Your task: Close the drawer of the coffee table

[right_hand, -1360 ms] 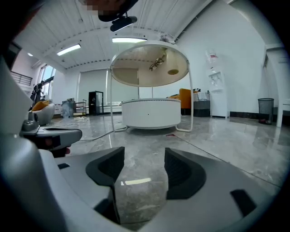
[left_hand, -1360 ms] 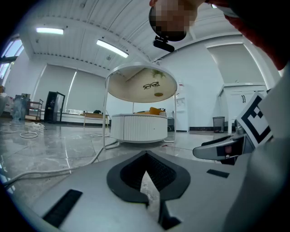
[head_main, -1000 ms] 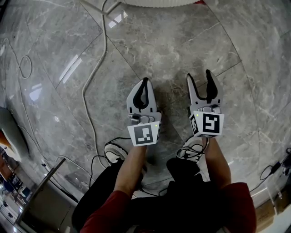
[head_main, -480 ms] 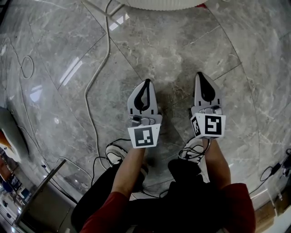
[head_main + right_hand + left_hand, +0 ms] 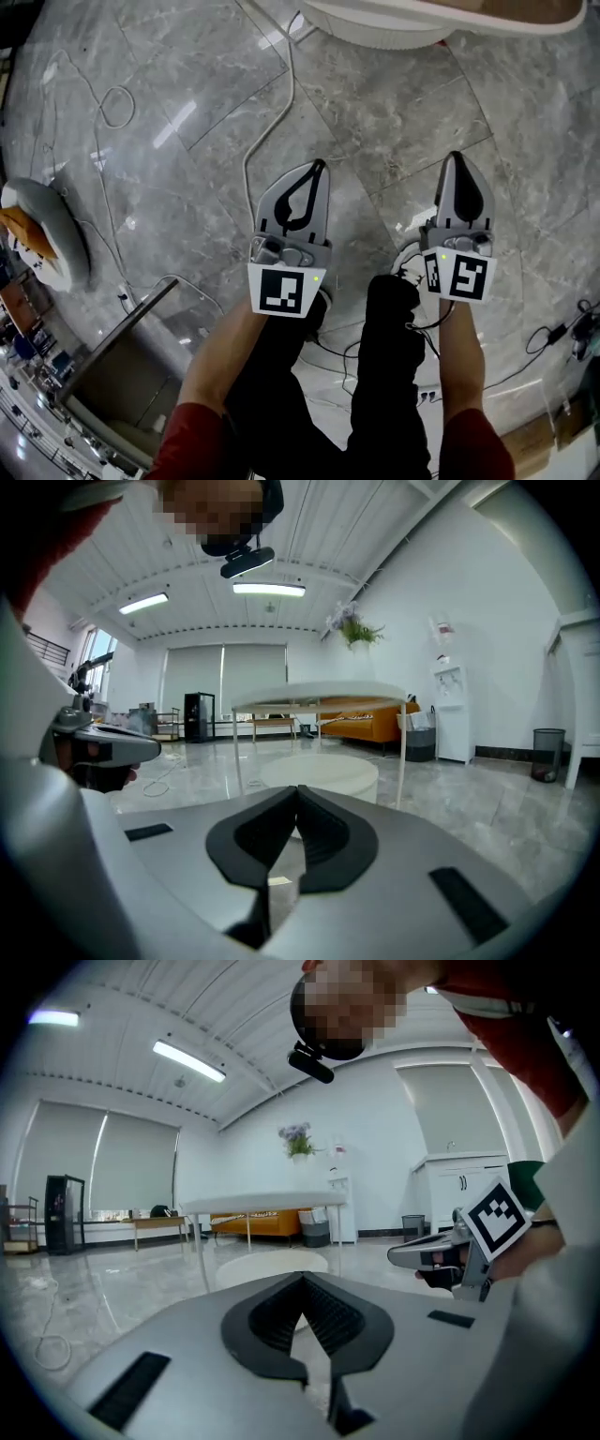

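Head view showed the coffee table (image 5: 375, 33) at the far edge, ahead of both grippers. The right gripper (image 5: 457, 159) seemed nearer than the left gripper (image 5: 320, 169). Both were closed, empty; drawer unseen.

Polished grey marble floor (image 5: 169, 187) gleams with reflections beneath the left tool (image 5: 319, 169) and right tool (image 5: 457, 159), both smooth matt grey plastic with black ribbed pads (image 5: 333, 1321); red cloth sleeves (image 5: 192, 441).
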`<state>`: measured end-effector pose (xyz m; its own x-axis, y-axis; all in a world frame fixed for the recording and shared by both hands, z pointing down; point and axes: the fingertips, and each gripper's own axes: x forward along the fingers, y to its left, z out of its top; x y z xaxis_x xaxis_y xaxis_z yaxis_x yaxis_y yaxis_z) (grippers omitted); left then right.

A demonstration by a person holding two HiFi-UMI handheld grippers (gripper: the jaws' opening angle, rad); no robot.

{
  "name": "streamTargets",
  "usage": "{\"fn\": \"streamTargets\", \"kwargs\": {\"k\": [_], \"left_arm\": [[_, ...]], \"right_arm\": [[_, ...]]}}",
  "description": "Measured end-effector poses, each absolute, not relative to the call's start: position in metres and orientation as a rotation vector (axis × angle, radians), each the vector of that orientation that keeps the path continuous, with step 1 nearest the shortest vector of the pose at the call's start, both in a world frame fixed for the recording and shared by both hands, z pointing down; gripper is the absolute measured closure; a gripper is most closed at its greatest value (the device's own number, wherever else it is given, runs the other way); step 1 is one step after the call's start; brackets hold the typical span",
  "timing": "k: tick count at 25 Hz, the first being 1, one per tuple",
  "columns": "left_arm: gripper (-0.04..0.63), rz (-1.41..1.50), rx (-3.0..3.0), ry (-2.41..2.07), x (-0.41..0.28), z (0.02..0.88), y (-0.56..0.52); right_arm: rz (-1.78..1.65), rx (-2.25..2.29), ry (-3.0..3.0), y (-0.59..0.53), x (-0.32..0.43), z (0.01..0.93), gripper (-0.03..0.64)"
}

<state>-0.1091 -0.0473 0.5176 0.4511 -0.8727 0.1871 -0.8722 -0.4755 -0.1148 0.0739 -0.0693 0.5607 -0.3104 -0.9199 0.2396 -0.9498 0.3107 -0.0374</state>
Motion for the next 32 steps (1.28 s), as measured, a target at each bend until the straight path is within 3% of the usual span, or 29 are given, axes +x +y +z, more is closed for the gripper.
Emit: {"fn": "streamTargets", "kwargs": {"k": [10,19,25,32], "left_arm": [[0.581,-0.376,-2.676,1.762,-0.121,0.187,-0.011],[0.582,-0.23,-2.583,2.133,-0.166,-0.029,-0.003],[0.583,-0.28,-2.408,2.037,-0.198,-0.133,0.004],[0.581,-0.229,-2.356,2.008,-0.218,-0.19,0.007]], "right_arm": [[0.284,1.635,-2.404,-0.058,0.058,0.221,0.595],[0.271,1.588,-2.486,-0.039,0.039,-0.009,0.595],[0.181,1.728,-2.544,-0.041,0.046,-0.118,0.595],[0.034,1.777,-2.619,-0.038,0.053,-0.202,0.595]]}}
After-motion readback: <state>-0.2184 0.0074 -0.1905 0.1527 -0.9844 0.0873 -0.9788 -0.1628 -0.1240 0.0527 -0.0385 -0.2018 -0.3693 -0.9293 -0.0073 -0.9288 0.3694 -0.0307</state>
